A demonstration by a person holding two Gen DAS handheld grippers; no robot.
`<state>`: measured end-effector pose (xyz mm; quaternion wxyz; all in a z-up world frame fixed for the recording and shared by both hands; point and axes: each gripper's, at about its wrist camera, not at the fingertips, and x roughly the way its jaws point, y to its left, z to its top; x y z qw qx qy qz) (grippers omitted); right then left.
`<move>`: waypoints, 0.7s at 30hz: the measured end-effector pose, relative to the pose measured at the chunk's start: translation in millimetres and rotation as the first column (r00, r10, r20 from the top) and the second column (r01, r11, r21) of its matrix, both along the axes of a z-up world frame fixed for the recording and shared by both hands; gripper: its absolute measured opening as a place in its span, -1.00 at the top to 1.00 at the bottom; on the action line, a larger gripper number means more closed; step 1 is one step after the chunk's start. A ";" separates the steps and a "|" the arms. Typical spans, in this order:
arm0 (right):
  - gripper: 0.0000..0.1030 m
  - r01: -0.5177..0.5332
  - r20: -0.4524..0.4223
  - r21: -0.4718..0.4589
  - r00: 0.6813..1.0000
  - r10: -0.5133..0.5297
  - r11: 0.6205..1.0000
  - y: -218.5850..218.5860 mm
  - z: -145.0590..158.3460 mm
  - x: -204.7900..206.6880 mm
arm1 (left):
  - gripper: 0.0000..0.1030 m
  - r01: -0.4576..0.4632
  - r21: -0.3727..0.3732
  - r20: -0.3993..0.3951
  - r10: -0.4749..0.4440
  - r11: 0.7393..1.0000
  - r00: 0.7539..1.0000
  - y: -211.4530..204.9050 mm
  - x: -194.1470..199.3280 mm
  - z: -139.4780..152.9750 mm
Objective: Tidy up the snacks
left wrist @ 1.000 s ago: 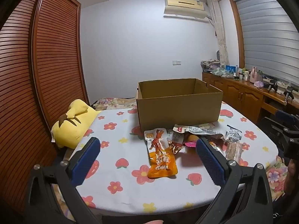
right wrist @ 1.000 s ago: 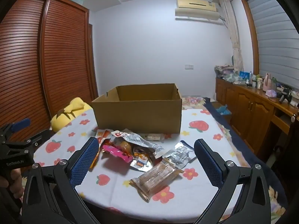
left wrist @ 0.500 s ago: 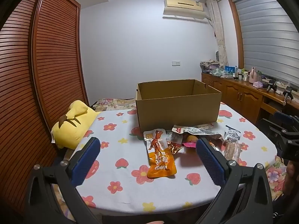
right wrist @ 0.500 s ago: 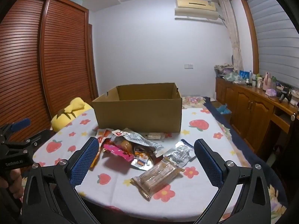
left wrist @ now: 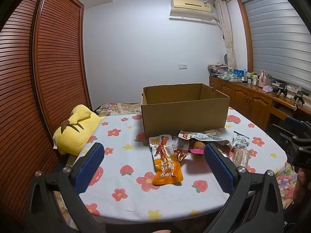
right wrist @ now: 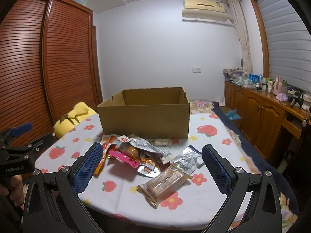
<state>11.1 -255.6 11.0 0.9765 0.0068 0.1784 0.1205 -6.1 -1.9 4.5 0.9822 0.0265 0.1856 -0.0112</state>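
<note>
An open cardboard box (left wrist: 184,114) stands at the middle of the flowered table; it also shows in the right wrist view (right wrist: 144,119). Several snack packets lie in front of it: an orange pouch (left wrist: 166,163), a pink packet (right wrist: 124,157), a silver bag (right wrist: 144,145), a small silver packet (right wrist: 187,158) and a clear biscuit pack (right wrist: 164,183). My left gripper (left wrist: 153,154) is open and empty, held back above the near table edge facing the orange pouch. My right gripper (right wrist: 151,154) is open and empty, facing the pile.
A yellow plush toy (left wrist: 76,129) lies at the table's left edge. A slatted wooden wardrobe (left wrist: 38,77) stands on the left. A wooden sideboard (right wrist: 268,114) with bottles runs along the right wall. The other gripper shows at the edge of each view.
Both grippers have lifted slightly, so the table and box sit a little lower in view. Nothing on the table has moved.
</note>
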 end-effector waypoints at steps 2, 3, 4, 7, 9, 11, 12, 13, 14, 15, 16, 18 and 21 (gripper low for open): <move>-1.00 -0.001 -0.001 0.001 1.000 0.001 1.000 -0.3 -0.3 -0.1 | -1.00 0.000 0.000 0.000 0.000 1.000 1.000 -0.1 -0.1 -0.1; -1.00 -0.001 0.000 0.001 1.000 0.001 1.000 0.0 -0.2 -0.1 | -1.00 0.000 0.000 0.001 0.000 1.000 1.000 -0.1 -0.2 -0.2; -1.00 -0.001 0.000 0.001 1.000 0.001 1.000 0.0 -0.4 -0.1 | -1.00 0.001 0.000 0.002 -0.001 1.000 1.000 -0.1 -0.2 -0.1; -1.00 -0.001 0.001 0.001 1.000 0.001 1.000 -0.5 -0.8 0.0 | -1.00 0.004 -0.010 0.001 -0.004 1.000 1.000 1.1 -0.6 1.5; -1.00 0.001 0.002 0.000 1.000 -0.001 1.000 -0.9 -1.3 -0.5 | -1.00 0.002 -0.007 0.000 -0.002 1.000 1.000 1.3 -0.3 2.1; -1.00 0.002 0.005 -0.001 1.000 -0.002 1.000 3.0 3.7 -2.6 | -1.00 0.002 -0.008 -0.004 -0.002 1.000 1.000 1.8 -0.4 1.5; -1.00 0.002 0.004 0.000 1.000 -0.002 1.000 3.2 4.1 -2.5 | -1.00 0.002 -0.008 -0.004 -0.002 1.000 1.000 1.7 -0.3 1.4; -1.00 0.001 0.003 -0.001 1.000 -0.001 1.000 3.1 4.0 -2.6 | -1.00 0.002 -0.007 -0.005 -0.002 1.000 1.000 1.7 -0.3 1.5; -1.00 0.002 0.004 -0.002 1.000 -0.002 1.000 3.2 4.0 -2.9 | -1.00 0.002 -0.007 -0.005 -0.002 1.000 1.000 2.0 -0.5 0.9; -1.00 0.003 0.005 -0.002 1.000 -0.003 1.000 3.0 3.7 -2.7 | -1.00 0.002 -0.006 -0.005 -0.002 1.000 1.000 2.2 -0.6 0.6; -1.00 0.003 0.005 -0.001 1.000 -0.003 1.000 2.8 3.5 -2.7 | -1.00 0.001 -0.005 -0.005 -0.001 1.000 1.000 2.2 -0.5 0.0; -1.00 0.004 0.004 0.001 1.000 -0.004 1.000 2.8 4.0 -2.8 | -1.00 0.002 -0.006 -0.005 -0.002 1.000 1.000 2.4 -0.5 -0.2; -1.00 0.005 0.004 0.001 1.000 -0.005 1.000 3.4 5.0 -3.8 | -1.00 0.001 -0.005 -0.004 -0.001 1.000 1.000 2.3 -0.5 -0.2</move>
